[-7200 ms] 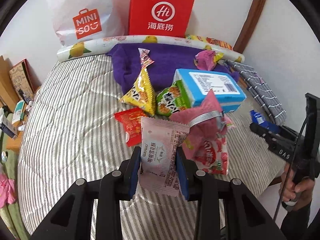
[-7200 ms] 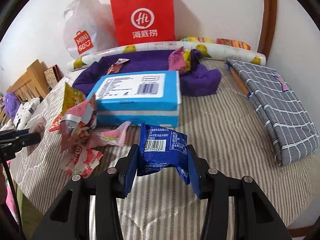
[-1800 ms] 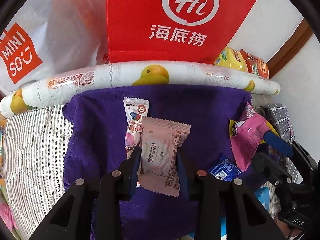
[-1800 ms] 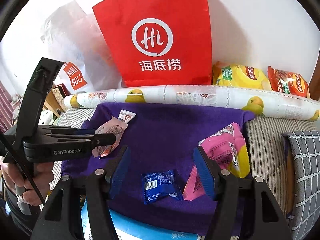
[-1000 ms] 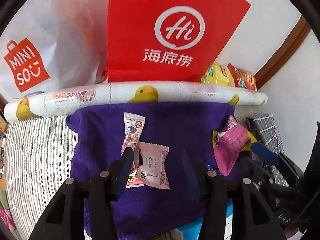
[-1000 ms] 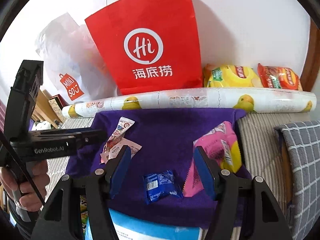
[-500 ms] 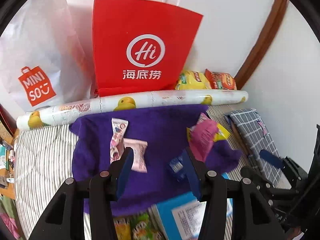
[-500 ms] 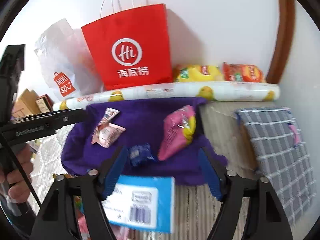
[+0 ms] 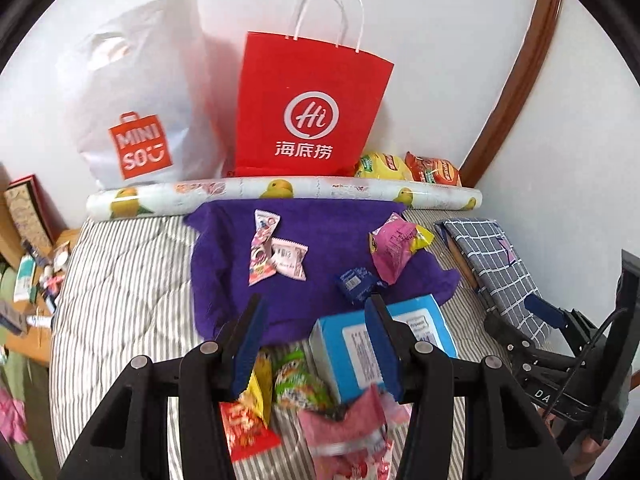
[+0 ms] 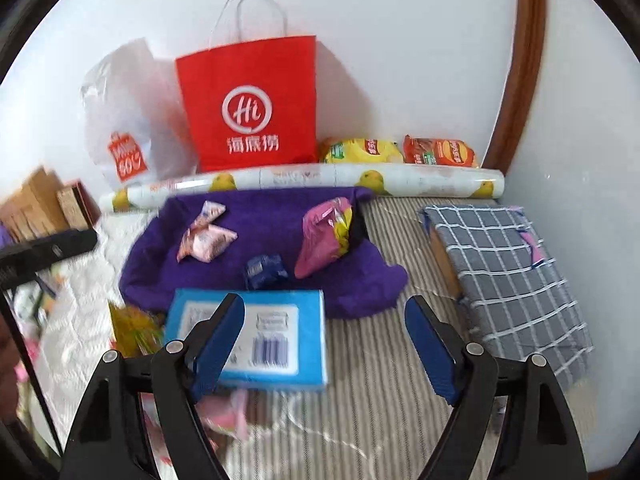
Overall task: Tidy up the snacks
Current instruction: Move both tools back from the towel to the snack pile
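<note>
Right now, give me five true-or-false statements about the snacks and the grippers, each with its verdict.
1. The small blue packet lies on the purple towel. True.
2. The left gripper holds a pale pink packet. False: nothing is between its fingers; the pale pink packet lies on the towel.
3. The right gripper is empty. True: its jaws are opening with nothing between them.
4. The blue box sits on top of the red paper bag. False: the box lies on the striped bed cover, in front of the towel.
5. The magenta bag is inside the red paper bag. False: it lies on the towel.
</note>
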`<state>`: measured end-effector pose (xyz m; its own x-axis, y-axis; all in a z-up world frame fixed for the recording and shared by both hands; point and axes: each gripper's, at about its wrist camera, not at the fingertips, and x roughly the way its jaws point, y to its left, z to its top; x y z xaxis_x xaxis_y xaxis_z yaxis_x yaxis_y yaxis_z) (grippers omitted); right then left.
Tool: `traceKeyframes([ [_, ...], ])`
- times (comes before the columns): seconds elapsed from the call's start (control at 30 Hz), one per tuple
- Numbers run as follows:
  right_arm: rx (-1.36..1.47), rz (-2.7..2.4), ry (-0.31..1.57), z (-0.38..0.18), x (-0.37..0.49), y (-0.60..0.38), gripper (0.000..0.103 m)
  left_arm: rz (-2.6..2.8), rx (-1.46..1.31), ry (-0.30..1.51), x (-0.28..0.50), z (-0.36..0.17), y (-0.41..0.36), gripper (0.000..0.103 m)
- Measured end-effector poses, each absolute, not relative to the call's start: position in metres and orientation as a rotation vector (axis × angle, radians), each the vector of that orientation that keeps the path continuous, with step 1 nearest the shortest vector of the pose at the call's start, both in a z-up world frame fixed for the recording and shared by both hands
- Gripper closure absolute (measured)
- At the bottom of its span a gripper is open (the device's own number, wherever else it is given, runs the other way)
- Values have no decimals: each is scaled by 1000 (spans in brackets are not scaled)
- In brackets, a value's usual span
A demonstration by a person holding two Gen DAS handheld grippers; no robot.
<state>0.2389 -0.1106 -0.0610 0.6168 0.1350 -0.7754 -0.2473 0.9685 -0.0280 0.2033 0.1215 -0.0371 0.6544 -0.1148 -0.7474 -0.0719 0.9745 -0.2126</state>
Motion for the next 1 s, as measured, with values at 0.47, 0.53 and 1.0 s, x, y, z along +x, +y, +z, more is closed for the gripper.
traceKeyframes([
  [0.47,-65,392,900,-81,172,-110,22,74,-239,912,149,-65,134,50],
  [0.53,-55,416,904,-88,163,-108,23,92,-231,917,144,-71,137,45],
  [1.0,55,592,1084,-168,133,-81,23,157,-288,962,120,-109,166,40],
])
